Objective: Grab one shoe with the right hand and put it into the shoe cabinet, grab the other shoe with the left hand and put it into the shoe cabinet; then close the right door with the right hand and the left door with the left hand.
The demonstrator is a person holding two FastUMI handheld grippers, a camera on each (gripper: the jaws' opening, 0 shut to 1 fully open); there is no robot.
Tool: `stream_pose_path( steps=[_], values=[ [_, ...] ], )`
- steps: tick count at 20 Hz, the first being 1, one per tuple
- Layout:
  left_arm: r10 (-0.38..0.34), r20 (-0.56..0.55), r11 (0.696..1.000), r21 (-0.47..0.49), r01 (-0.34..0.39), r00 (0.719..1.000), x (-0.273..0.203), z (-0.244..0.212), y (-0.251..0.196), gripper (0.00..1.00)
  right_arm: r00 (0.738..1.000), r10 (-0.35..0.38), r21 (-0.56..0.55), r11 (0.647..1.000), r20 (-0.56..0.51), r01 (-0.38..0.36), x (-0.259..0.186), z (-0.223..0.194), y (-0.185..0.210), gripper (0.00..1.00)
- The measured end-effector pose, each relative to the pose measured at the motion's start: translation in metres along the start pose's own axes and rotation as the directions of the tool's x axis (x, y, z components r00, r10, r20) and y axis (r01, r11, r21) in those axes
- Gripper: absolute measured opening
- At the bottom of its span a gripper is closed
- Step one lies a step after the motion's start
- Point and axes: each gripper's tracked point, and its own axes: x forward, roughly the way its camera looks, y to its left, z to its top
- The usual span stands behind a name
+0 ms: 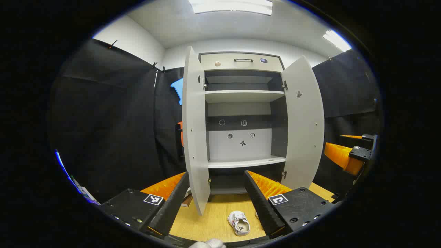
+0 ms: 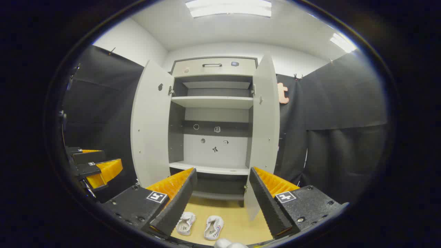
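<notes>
Shoes: two small white shoes lie on the wooden floor (image 2: 237, 220) in front of the shoe cabinet (image 2: 213, 137); in the right gripper view the left shoe (image 2: 186, 223) and the right shoe (image 2: 213, 227) sit side by side, near each other, openings up; coloured marks show on their sides
Shoe cabinet: pale, tall, with dark inner walls and light shelves; a drawer with a dark handle (image 2: 212, 64) runs across the top; the shelves hold no shoes
Doors: the left door (image 2: 151, 127) and the right door (image 2: 265, 124) both stand wide open
Left gripper (image 1: 217, 203): fingers spread, holding nothing; the left door's lower edge hangs between them in its view
Right gripper (image 2: 220, 203): fingers spread apart, holding nothing; both shoes lie low between them
Surroundings: black cloth walls on both sides; ceiling lights above
Between views: the left gripper view has one shoe in the open, the other partly hidden behind its right finger (image 1: 263, 206); each view catches the other gripper at its edge
</notes>
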Motion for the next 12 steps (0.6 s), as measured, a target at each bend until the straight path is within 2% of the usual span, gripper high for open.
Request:
stream_pose_path(
  steps=[12],
  values=[
    [-0.002,0.004,1.000,0.017,0.002,1.000,-0.012,0.004,0.003,0.95,1.000,0.002,-0.002,1.000,0.000,-0.002,-0.009,-0.002,0.007,0.99]
  ],
)
